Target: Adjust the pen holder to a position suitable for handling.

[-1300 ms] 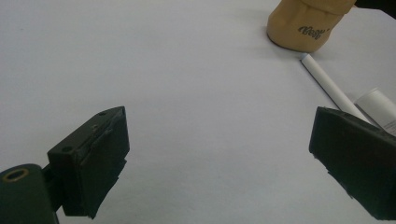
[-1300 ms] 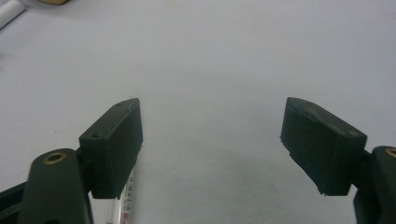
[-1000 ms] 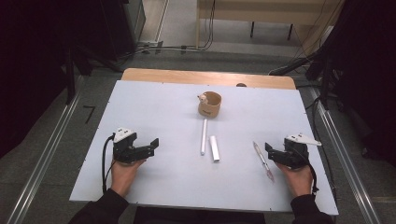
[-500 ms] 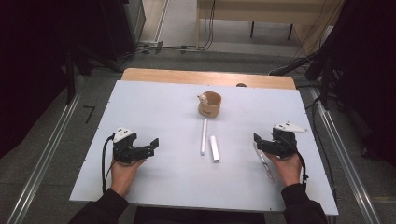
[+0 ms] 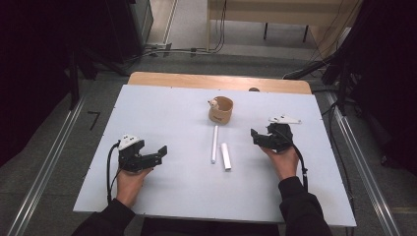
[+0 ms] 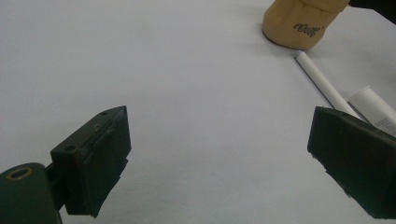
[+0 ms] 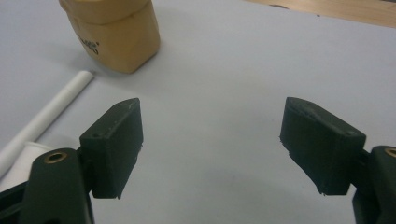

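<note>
- Right hand-held gripper (image 5: 259, 138), jaws wide apart, hovers near the short white tube (image 5: 225, 156).
- Left hand-held gripper (image 5: 158, 153) gapes empty over the desk (image 5: 172, 108).

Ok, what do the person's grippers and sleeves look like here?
Both are black handheld units with two blocky black jaws. The left gripper has a white top piece and a black cable looping back along the arm. The right gripper carries a pale three-cornered plate and a trailing black cable. Both sleeves are dark.
</note>
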Demonstrator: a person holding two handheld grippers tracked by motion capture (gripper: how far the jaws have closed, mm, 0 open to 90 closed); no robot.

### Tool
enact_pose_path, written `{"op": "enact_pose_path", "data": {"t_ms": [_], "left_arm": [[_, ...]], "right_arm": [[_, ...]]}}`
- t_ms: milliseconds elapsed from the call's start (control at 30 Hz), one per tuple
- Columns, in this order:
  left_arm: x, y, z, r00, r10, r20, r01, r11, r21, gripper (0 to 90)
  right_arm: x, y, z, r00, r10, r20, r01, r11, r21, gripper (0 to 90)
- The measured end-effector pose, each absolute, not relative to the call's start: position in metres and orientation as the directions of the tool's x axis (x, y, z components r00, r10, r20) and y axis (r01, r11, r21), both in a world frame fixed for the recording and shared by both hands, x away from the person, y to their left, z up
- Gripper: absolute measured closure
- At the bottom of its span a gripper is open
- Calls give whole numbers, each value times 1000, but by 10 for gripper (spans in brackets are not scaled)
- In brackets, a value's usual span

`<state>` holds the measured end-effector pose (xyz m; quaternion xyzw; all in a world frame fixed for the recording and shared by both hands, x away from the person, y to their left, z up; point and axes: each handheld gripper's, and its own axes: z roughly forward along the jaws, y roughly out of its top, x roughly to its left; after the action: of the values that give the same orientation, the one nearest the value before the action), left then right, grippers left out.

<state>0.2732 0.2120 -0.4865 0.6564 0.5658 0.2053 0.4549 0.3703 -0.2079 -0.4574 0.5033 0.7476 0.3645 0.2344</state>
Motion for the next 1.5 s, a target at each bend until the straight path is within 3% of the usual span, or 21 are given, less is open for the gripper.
{"op": "enact_pose_path", "data": {"t_ms": [1000,1300,1433,1500], "left_arm": [[273,214,-485,282,924,-257,555,62,829,60],[273,215,-485,285,923,-259,555,61,829,61],[273,216,-486,279,924,-263,557,67,828,63],[273,216,-485,281,923,-264,556,67,828,63]], "right_arm": [[446,-136,-434,-408,913,22,574,238,783,275],[480,-118,-445,-419,907,29,627,266,732,382],[489,-108,-447,-446,895,15,642,307,703,496],[490,-107,-448,-445,895,7,646,316,694,507]]}}
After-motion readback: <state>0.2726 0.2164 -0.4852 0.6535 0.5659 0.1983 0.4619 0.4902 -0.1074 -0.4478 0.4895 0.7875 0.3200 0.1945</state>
